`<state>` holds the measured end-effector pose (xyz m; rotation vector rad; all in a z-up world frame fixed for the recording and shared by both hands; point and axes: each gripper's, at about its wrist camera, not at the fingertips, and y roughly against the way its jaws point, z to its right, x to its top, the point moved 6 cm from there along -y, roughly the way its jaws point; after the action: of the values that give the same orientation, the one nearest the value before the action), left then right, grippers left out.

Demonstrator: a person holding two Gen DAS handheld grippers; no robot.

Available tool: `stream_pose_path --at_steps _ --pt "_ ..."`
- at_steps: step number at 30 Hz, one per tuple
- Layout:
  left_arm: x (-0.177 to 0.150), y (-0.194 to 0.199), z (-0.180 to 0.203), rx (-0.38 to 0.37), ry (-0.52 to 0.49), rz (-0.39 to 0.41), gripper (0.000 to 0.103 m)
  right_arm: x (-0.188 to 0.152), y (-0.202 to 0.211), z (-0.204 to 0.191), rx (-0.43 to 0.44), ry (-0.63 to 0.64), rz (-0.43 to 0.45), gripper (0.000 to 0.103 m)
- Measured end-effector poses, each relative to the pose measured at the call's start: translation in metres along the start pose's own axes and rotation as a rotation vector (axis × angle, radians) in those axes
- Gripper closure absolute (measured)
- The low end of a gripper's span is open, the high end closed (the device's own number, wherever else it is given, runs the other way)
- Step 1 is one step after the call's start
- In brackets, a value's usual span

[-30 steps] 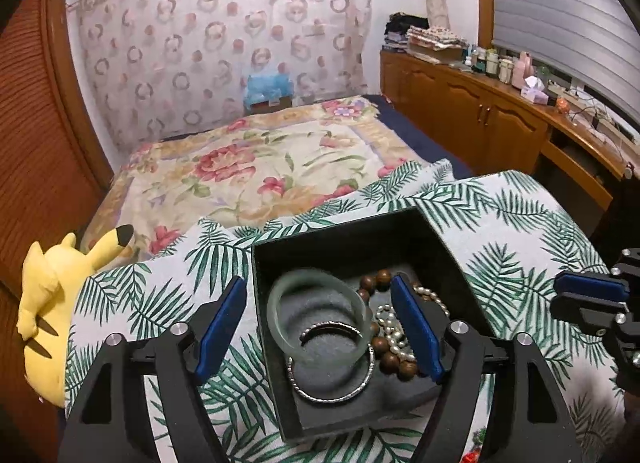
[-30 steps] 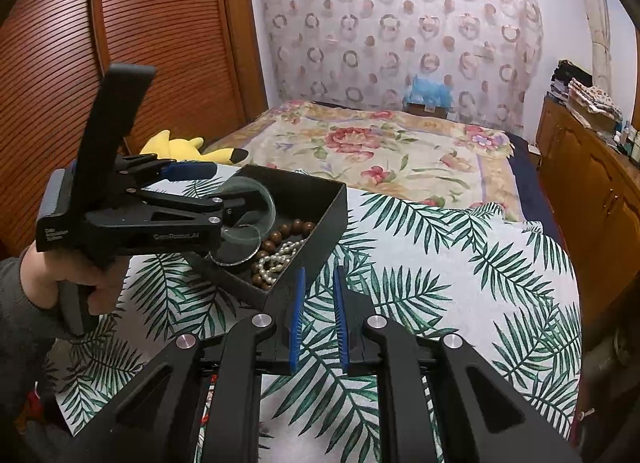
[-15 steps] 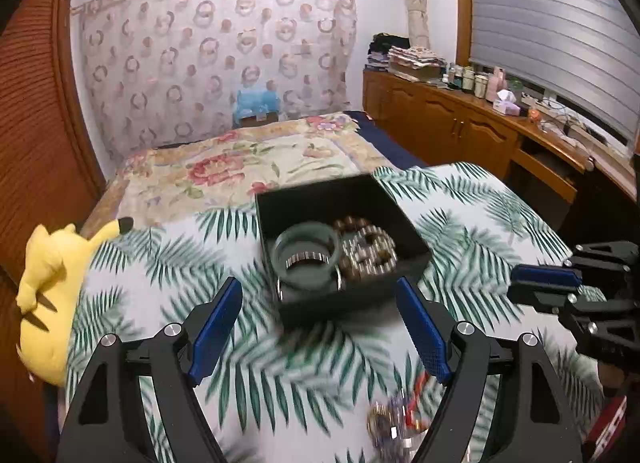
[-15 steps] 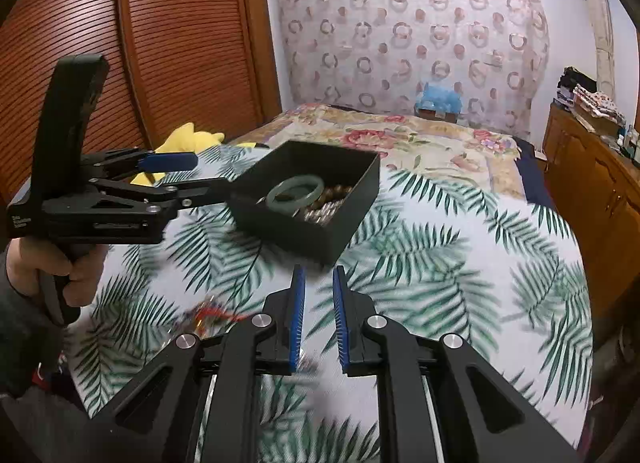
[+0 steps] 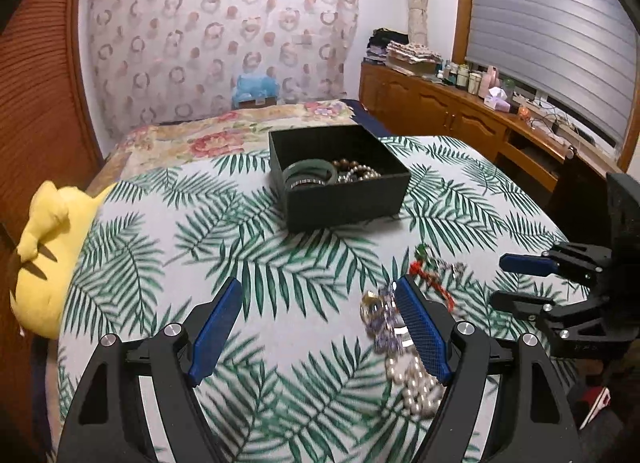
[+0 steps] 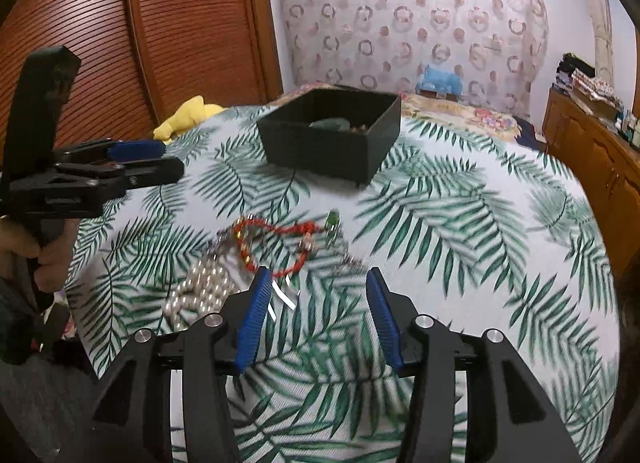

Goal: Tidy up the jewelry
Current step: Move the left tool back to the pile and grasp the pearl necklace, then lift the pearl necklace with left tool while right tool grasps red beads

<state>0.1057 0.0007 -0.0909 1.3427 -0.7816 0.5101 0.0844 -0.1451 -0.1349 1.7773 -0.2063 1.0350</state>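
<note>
Risk: loose heap on near tabletop (image 6: 460,223) lies tangled; pinching red cord bracelet (image 6: 276,241) may drag pearl strand (image 6: 200,291) along or off near edge. Right tongs (image 6: 316,311) opening, nothing between. Left tongs (image 5: 320,327) spread wide, empty. Black box (image 5: 340,179), far: green bangle (image 5: 310,167), silver bangles, brown beads, pearls.

A lived-in bedroom at home; a bed with a floral quilt (image 5: 224,135) stands against a ring-patterned curtain (image 5: 216,39); a yellow plush toy (image 5: 52,247) slumps by slatted wooden wardrobe doors (image 6: 160,23); bottles and folded cloth crowd a low wooden cabinet (image 5: 440,111) under the blinds (image 5: 560,31).
</note>
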Motion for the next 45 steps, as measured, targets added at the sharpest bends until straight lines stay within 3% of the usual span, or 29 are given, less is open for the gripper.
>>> stream_pose_path --at_steps 4,9,17,26,35,37,40,45 --pt "-0.014 -0.001 0.002 -0.009 0.007 -0.022 0.027 -0.010 -0.007 0.000 -0.049 0.016 -0.023 0.032" --pt "-0.028 -0.007 0.011 -0.027 0.004 -0.052 0.027 -0.014 -0.008 0.003 -0.071 0.011 -0.016 0.025" --pt "-0.038 -0.014 0.031 -0.066 -0.021 -0.083 0.028 -0.015 -0.008 0.001 -0.097 0.022 -0.001 0.025" --pt "-0.044 -0.020 0.052 -0.144 -0.054 -0.115 0.066 -0.016 -0.007 -0.001 -0.105 0.026 0.003 0.025" --pt "-0.051 -0.034 0.060 -0.134 -0.072 -0.153 0.069 -0.017 -0.008 -0.001 -0.101 0.024 0.000 0.025" --pt "-0.051 -0.034 0.060 -0.138 -0.073 -0.148 0.075 -0.017 -0.008 -0.001 -0.101 0.024 -0.001 0.025" --pt "-0.049 -0.030 0.059 -0.133 -0.076 -0.130 0.096 -0.017 -0.008 -0.001 -0.102 0.025 -0.001 0.025" --pt "-0.040 -0.014 0.053 -0.145 -0.048 -0.076 0.096 -0.018 -0.009 -0.001 -0.103 0.026 -0.002 0.025"
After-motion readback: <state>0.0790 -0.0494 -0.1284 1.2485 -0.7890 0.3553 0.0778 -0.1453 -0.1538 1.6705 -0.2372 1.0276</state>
